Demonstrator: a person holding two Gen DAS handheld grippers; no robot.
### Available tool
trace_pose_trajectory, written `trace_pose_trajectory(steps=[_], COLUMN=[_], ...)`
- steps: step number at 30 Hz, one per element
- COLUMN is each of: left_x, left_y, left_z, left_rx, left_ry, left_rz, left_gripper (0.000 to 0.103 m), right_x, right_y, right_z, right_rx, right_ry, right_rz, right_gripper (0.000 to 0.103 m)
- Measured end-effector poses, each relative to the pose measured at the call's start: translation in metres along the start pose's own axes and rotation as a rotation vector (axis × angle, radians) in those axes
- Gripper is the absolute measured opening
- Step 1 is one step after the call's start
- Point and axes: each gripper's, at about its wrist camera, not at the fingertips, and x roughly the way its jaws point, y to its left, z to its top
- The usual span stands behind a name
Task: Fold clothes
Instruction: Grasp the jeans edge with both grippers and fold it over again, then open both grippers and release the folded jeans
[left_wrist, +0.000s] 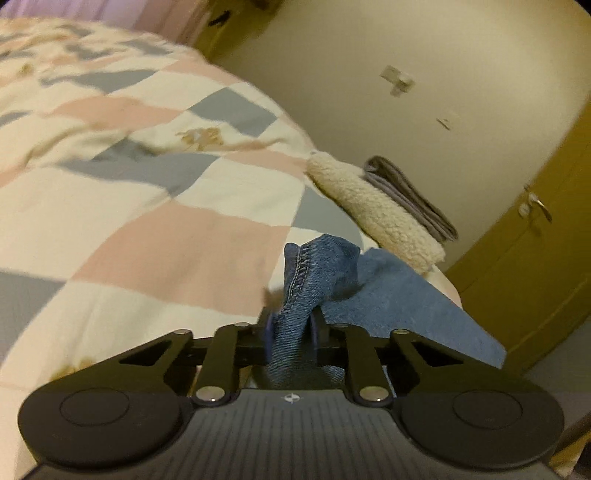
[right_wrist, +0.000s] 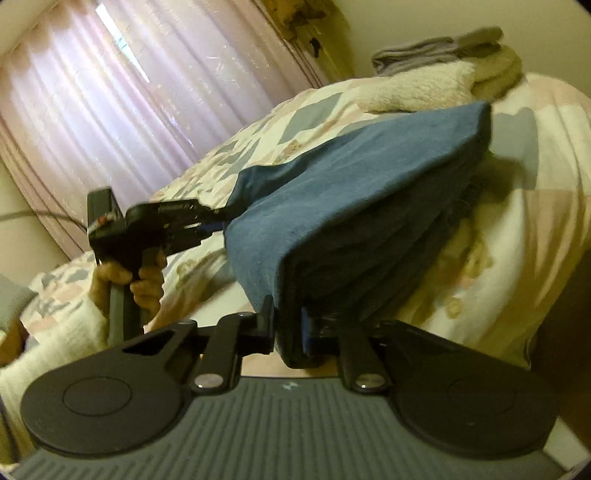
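Observation:
A blue denim garment (right_wrist: 351, 206) hangs stretched between both grippers above the bed. My left gripper (left_wrist: 291, 326) is shut on a seamed denim edge (left_wrist: 314, 273); it also shows in the right wrist view (right_wrist: 218, 225), held by a hand and pinching the garment's far corner. My right gripper (right_wrist: 291, 332) is shut on the folded near edge of the garment, several layers thick. The cloth hides most of both pairs of fingers.
A patchwork quilt (left_wrist: 147, 206) of pink, grey and cream covers the bed. A cream fleece item (left_wrist: 373, 206) and folded grey clothes (left_wrist: 410, 195) lie at the bed's edge. A yellow cupboard door (left_wrist: 532, 266) is at right. Pink curtains (right_wrist: 122, 92) hang behind.

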Motion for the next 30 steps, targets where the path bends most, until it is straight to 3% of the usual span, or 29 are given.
trace_pose_trajectory(steps=[4,7,9,11,15,17,20,24,26,28,30], left_x=[0.009,0.017,0.014,0.006,-0.021,-0.038,-0.046,-0.014,0.009,0.029,0.046], left_y=[0.018,0.041,0.048,0.046,0.031,0.032,0.015,-0.02,-0.021,-0.003,0.019], left_z=[-0.001,-0.012,-0.016,-0.016,-0.011,-0.007,0.003,0.008,0.01,0.01,0.01], left_rx=[-0.082,-0.221,-0.281,-0.314,-0.323,-0.346,-0.259,-0.084,-0.036,-0.059,-0.096], left_ry=[0.009,0.014,-0.002,-0.025,-0.109,-0.177,-0.181,-0.054,-0.023,-0.008,-0.008], left_rz=[-0.042,-0.073,-0.093,-0.104,-0.09,-0.098,-0.082,-0.095,-0.06,-0.03,0.008], left_gripper=[0.017,0.019,0.02,0.021,0.025,0.033,0.033,0.033,0.032,0.014,0.009], right_x=[0.011,0.012,0.009,-0.008,-0.042,-0.049,-0.031,0.018,0.029,0.024,0.018], right_y=[-0.011,-0.008,-0.004,0.008,0.031,0.042,0.056,0.058,0.046,0.026,0.018], right_z=[-0.014,-0.022,-0.023,-0.016,-0.002,0.01,0.023,0.018,0.007,-0.002,0.0], right_rx=[0.07,0.078,0.066,-0.017,-0.184,-0.262,-0.391,-0.482,-0.512,-0.472,-0.432], right_ry=[0.047,0.056,0.059,0.019,-0.061,-0.112,-0.151,-0.059,-0.029,-0.03,-0.029], right_rz=[0.006,-0.008,-0.021,-0.064,-0.151,-0.162,-0.141,-0.167,-0.213,-0.198,-0.177], right_gripper=[0.009,0.01,0.017,0.032,0.033,0.033,0.033,0.024,0.024,0.024,0.023])
